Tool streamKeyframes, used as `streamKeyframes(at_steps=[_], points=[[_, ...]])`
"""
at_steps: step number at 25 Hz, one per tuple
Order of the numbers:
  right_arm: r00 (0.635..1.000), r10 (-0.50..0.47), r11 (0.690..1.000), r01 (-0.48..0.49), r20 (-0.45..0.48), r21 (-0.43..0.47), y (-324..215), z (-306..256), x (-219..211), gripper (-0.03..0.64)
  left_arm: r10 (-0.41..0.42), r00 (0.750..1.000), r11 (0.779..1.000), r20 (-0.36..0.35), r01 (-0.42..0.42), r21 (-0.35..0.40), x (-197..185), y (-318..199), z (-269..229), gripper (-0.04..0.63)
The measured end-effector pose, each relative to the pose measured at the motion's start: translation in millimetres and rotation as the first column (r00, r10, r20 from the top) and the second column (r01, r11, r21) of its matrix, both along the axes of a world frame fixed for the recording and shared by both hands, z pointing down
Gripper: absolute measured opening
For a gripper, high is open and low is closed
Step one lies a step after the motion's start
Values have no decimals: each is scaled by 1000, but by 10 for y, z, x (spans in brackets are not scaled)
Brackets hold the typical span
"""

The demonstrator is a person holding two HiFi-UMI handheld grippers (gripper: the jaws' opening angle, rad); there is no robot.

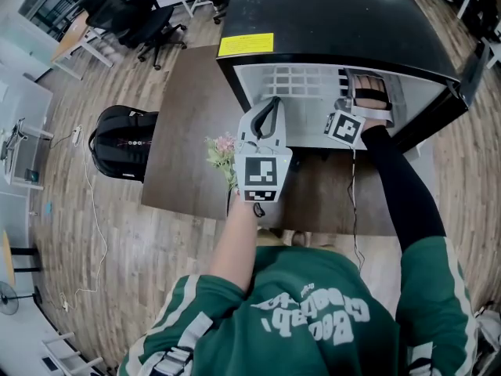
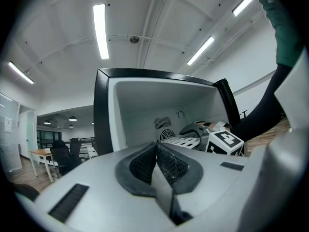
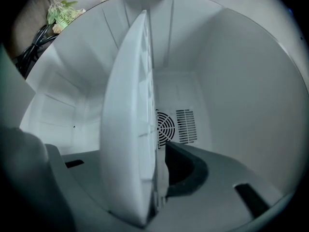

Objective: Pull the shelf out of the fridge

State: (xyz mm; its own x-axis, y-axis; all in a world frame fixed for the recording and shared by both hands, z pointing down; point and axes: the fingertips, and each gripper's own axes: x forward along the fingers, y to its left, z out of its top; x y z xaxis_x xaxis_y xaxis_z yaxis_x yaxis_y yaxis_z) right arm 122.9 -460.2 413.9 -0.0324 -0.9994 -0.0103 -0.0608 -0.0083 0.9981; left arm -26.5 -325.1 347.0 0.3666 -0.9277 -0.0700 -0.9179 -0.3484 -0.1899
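Note:
A small black fridge stands open on a brown table. Its white slatted shelf lies inside the white cavity. My right gripper reaches into the fridge at the right. In the right gripper view the shelf runs edge-on between the jaws of the right gripper, and the dark right pad presses against its rim; the other pad is hidden behind it. My left gripper hovers in front of the opening, shut with nothing in it. In the left gripper view its pads meet, with the shelf beyond.
The fridge door hangs open at the right. A small bunch of flowers sits on the table beside my left gripper. A black backpack lies on the wood floor to the left, and office chairs stand further back.

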Motion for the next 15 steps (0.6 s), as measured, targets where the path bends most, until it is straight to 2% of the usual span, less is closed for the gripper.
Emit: streamKeyframes(at_steps=[2, 5, 8, 15], points=[[1000, -4, 1000, 4, 1, -12, -1, 9, -9, 146, 5, 1000, 1000, -1, -5, 2, 24, -6, 0, 17], [999, -20, 995, 23, 29, -97, 21, 77, -60, 146, 16, 1000, 1000, 2, -16, 4, 68, 5, 6, 17], [1000, -3, 990, 2, -1, -142, 24, 106, -34, 144, 29, 1000, 1000, 8, -29, 7, 104, 23, -10, 17], [999, 22, 989, -16, 42, -147, 24, 124, -16, 143, 39, 999, 999, 25, -39, 13, 132, 69, -35, 17]])
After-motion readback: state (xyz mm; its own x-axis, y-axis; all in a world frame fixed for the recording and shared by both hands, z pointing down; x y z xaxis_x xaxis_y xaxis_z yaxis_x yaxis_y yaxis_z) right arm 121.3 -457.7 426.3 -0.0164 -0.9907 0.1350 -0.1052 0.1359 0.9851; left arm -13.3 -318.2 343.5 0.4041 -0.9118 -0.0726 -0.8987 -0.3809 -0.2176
